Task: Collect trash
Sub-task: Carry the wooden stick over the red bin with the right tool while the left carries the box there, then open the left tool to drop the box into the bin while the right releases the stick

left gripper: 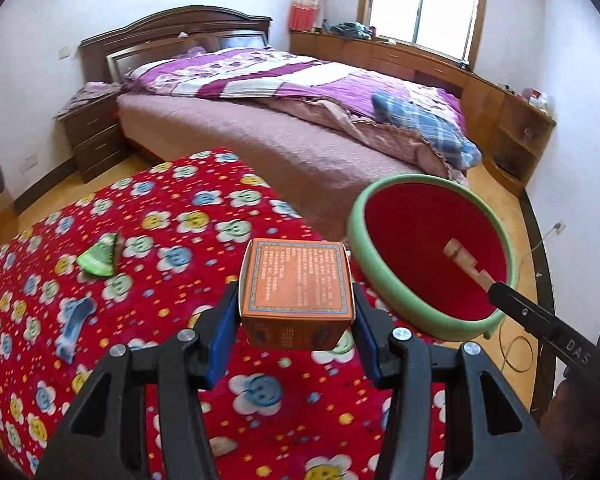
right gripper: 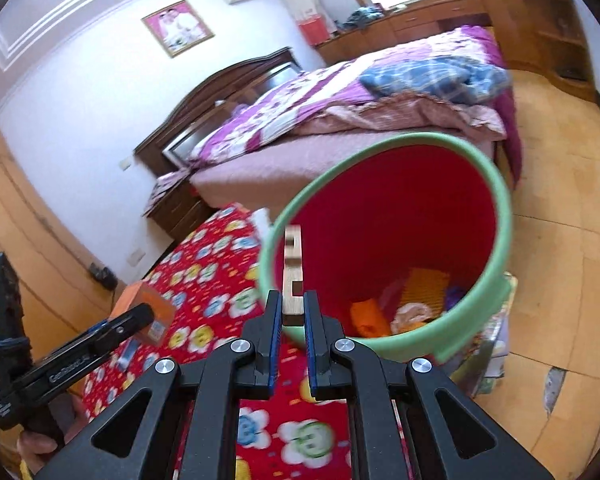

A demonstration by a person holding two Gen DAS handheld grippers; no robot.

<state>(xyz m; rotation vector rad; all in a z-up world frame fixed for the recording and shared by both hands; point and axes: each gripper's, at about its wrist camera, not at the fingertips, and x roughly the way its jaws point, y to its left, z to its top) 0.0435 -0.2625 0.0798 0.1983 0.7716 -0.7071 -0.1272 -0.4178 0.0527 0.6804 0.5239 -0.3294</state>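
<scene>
**Two pieces in hand, bin in reach: drop the wood first, then the box**

Left claw [left gripper: 296, 312]: closed on the orange box [left gripper: 296, 280], pads on its two side faces, box held clear above the red flowered worktop [left gripper: 172, 220]. Grip looks square, no tilt.

Right claw [right gripper: 292, 316]: nearly closed, pinching the notched wooden piece [right gripper: 293, 268] by its near end. The piece sticks forward over the near rim of the green bin [right gripper: 384, 240]. From the left wrist view its tip is already inside the mouth.

Bin sits just beside the worktop edge, mouth tilted toward the claws; some orange and yellow scraps already at the bottom.

How I'd run it:
- Push the right claw a bit further in so the whole piece clears the rim before opening; held by one end, it could tip back out over the lip.
- Open, pull straight back, don't knock the rim: the bin looks light.
- Then swing the left claw right, get the box fully over the red interior, release low. Mouth looks wide enough.

Still on the worktop: green wrapper [left gripper: 98, 258], blue scrap [left gripper: 74, 326], pale scrap [left gripper: 224, 446] near the front edge.
</scene>
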